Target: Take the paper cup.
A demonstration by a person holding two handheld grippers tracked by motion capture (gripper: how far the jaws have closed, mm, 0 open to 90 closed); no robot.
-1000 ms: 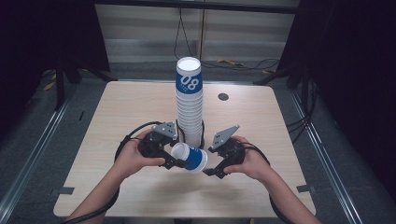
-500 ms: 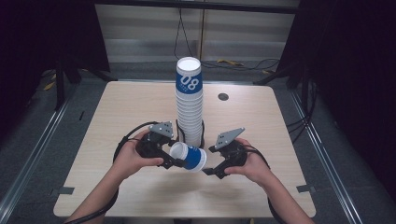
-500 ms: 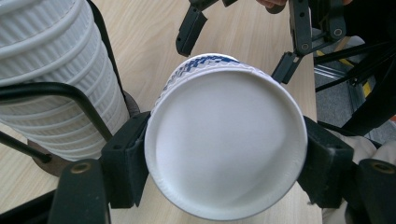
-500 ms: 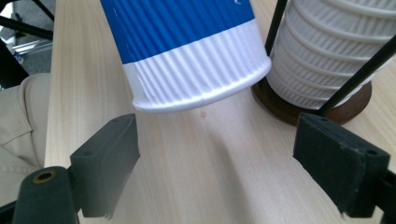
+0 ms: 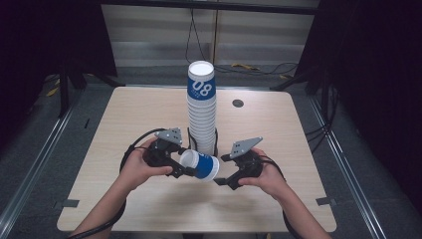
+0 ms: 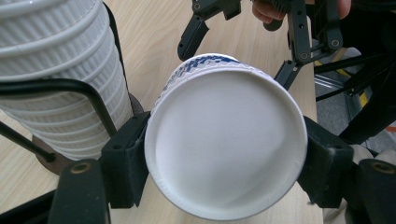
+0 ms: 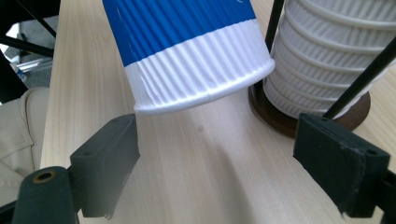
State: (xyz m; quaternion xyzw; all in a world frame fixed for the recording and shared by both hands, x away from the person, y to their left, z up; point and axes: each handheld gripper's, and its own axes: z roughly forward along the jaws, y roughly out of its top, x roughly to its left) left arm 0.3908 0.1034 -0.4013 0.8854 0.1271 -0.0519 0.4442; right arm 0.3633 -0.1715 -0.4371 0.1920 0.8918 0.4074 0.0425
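The left gripper [image 6: 224,158] pinches the paper cup [image 5: 199,165] beside the cup stack [image 5: 201,114]; the wide-open, empty right gripper [image 7: 224,163] could crush its thin base if it closes hard

Left gripper [image 5: 185,167] fingers [image 6: 123,163] are clamped tight, while the right gripper [image 5: 223,178] fingers [image 7: 109,161] stand wide apart.

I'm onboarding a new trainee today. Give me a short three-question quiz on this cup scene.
1. True or false: the left gripper is shut on the blue-and-white cup.
2. How do the right gripper's jaws stand? A) shut on the cup B) open, apart from the cup's base
3. Which way does the held cup lie relative to the cup stack?

Key:
1. True
2. B
3. On its side, in front of the upright stack on the table.
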